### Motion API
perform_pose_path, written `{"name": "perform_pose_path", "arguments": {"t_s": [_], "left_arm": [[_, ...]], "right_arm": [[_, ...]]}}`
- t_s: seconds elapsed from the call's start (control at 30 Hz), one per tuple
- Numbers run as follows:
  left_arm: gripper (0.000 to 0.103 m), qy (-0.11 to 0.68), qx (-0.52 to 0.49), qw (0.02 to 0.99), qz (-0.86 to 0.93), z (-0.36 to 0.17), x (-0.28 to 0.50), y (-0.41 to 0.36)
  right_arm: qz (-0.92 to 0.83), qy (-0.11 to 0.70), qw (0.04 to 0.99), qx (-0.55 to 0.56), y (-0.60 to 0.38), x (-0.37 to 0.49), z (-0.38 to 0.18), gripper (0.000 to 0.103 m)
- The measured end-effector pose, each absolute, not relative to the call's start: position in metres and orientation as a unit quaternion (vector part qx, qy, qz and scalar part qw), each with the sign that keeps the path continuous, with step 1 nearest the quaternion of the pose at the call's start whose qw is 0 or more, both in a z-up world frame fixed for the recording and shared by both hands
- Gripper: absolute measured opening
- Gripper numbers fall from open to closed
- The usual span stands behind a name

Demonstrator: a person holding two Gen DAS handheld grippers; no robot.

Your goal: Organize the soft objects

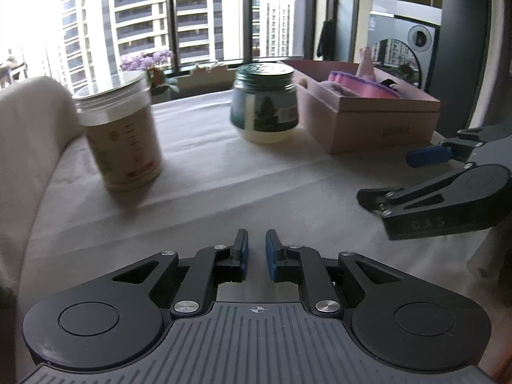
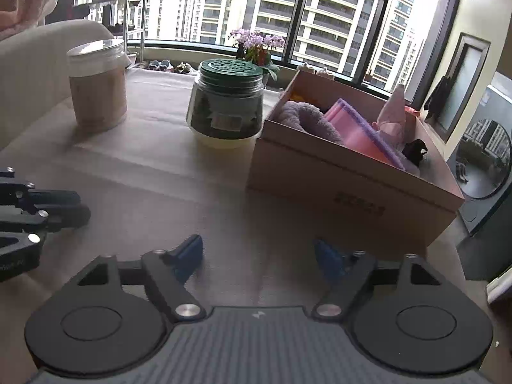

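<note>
Left gripper [image 1: 257, 252]: fingers nearly pressed together, nothing between them. Right gripper [image 2: 259, 256]: fingers spread wide, empty. Ahead and to the right of the right fingers stands the pink box [image 2: 345, 188], holding a purple plush item [image 2: 307, 118], a pink folded piece [image 2: 358, 128] and a small black object (identity unclear). Risk: a reach toward the box may strike the green-lidded jar [image 2: 227, 108] just beside its left wall. The tan canister [image 2: 97, 86] stands well apart.

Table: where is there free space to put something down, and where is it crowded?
Bare cloth lies between the two grippers and the jars, in front of the tan jar and green-lidded jar. A narrower strip separates those jars. It is crowded where the green-lidded jar nearly meets the pink box.
</note>
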State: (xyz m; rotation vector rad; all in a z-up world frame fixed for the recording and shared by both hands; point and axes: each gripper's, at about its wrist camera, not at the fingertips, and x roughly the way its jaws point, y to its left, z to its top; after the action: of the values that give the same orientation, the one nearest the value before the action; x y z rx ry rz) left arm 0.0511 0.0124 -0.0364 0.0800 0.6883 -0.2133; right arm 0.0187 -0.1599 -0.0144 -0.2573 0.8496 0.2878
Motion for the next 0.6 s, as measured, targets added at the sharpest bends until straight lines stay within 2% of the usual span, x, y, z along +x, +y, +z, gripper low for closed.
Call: {"name": "perform_pose_path", "arguments": {"t_s": [0.17, 0.23, 0.37, 0.6], "left_arm": [[0.015, 0.332, 0.034, 0.937, -0.108, -0.038, 0.059, -0.003], [0.015, 0.329, 0.024, 0.938, -0.109, -0.039, 0.06, -0.005], [0.021, 0.323, 0.014, 0.94, -0.108, -0.04, 0.063, -0.012], [0.021, 0.312, -0.018, 0.947, -0.073, -0.043, 0.074, -0.023]], "right_arm": [[0.14, 0.426, 0.893, -0.037, -0.19, 0.025, -0.025, 0.096], [0.123, 0.425, 0.896, -0.042, -0.192, 0.028, -0.029, 0.1], [0.116, 0.43, 0.895, -0.038, -0.197, 0.032, -0.031, 0.103], [0.122, 0.404, 0.906, -0.034, -0.2, 0.024, -0.034, 0.103]]}}
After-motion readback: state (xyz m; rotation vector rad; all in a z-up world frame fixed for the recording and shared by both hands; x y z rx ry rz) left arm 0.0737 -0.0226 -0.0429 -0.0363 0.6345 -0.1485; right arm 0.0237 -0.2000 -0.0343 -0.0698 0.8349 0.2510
